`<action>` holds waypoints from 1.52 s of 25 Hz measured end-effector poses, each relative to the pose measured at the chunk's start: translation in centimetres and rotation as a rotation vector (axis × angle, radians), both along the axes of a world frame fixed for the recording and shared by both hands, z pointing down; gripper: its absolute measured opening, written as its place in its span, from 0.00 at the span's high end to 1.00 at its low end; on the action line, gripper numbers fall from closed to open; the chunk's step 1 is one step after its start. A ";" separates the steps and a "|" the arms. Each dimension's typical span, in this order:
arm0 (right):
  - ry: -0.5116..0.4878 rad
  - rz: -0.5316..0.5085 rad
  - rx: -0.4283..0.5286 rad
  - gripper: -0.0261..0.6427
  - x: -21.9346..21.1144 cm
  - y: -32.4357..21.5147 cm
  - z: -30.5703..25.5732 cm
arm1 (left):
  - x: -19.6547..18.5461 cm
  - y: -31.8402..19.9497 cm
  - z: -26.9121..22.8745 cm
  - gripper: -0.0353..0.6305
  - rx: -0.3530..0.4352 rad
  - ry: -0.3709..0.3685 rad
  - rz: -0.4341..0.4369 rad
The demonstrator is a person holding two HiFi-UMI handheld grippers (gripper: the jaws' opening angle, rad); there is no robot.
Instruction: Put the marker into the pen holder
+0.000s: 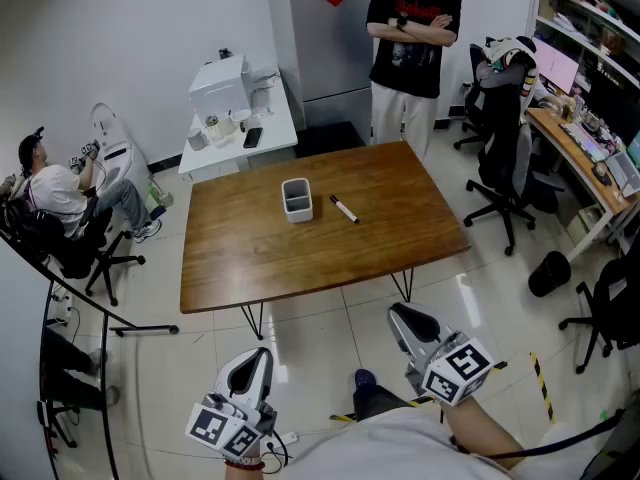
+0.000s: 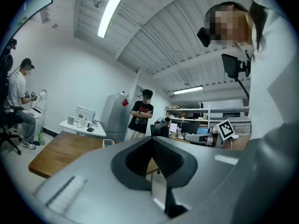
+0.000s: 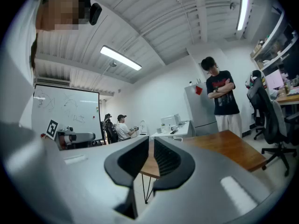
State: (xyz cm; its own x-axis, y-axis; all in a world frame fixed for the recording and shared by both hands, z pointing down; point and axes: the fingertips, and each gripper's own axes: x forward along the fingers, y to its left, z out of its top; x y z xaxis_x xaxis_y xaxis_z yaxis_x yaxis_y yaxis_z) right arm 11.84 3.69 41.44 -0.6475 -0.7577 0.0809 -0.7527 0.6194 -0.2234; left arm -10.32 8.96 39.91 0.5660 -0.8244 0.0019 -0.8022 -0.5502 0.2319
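Note:
A white pen holder [image 1: 297,200] stands upright near the middle of the wooden table [image 1: 250,268]. The black marker [image 1: 344,209] lies flat on the tabletop just to its right. Both grippers hang well short of the table's near edge, over the floor. My left gripper [image 1: 258,354] is at the lower left and my right gripper [image 1: 401,314] at the lower right. In the left gripper view the left gripper [image 2: 152,142] has its jaws together with nothing between them, and the pen holder [image 2: 108,143] shows small beyond it. In the right gripper view the right gripper [image 3: 151,142] is likewise shut and empty.
A person [image 1: 412,38] stands with folded arms at the table's far side, before a grey cabinet [image 1: 320,38]. An office chair [image 1: 505,148] and a cluttered desk [image 1: 585,148] are to the right. A white side table [image 1: 235,133] and a seated person [image 1: 60,193] are to the left.

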 end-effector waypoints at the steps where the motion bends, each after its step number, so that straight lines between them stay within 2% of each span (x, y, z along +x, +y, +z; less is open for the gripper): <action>1: 0.001 -0.025 0.008 0.94 -0.1 -1.5 -0.3 | 0.2 -1.2 -0.2 0.96 0.003 -0.005 -0.010; 4: 0.007 -0.076 0.019 0.94 0.2 -5.7 -0.4 | 0.7 -5.0 -0.2 0.96 0.002 -0.025 -0.037; 8: 0.020 -0.078 -0.003 0.94 2.1 -10.7 1.2 | 2.0 -9.9 1.0 0.96 -0.014 -0.013 -0.056; 11: 0.028 -0.069 -0.030 0.94 3.4 -13.7 2.3 | 3.8 -12.9 1.4 0.96 -0.018 -0.010 -0.035; 15: 0.058 -0.063 -0.067 0.94 3.9 -16.7 4.4 | 5.8 -16.1 1.8 0.96 -0.009 -0.078 0.025; 22: 0.096 -0.032 -0.112 0.93 1.5 -22.2 6.3 | 0.7 -22.8 2.9 0.96 -0.046 -0.013 -0.023; 26: 0.093 0.013 -0.114 0.93 0.0 -25.8 6.4 | -1.8 -27.3 2.8 0.96 -0.039 -0.040 0.018; 29: 0.095 0.031 -0.160 0.90 -0.7 -28.6 8.7 | -2.3 -30.4 2.5 0.96 -0.029 -0.076 0.072; 34: 0.208 0.061 -0.272 0.86 -0.9 -32.0 13.9 | -3.0 -33.8 2.0 0.96 -0.023 -0.077 0.132; 38: 0.299 0.030 -0.363 0.82 -1.2 -34.6 18.0 | -3.8 -35.2 2.6 0.96 -0.045 -0.043 0.109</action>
State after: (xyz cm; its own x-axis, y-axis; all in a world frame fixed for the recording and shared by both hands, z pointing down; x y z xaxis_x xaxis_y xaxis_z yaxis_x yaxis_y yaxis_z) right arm 10.60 -30.89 59.46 -0.5336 -0.6643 0.5234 -0.8334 0.5183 -0.1918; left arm -14.07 -26.28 42.52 0.6505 -0.7568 0.0638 -0.7482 -0.6242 0.2249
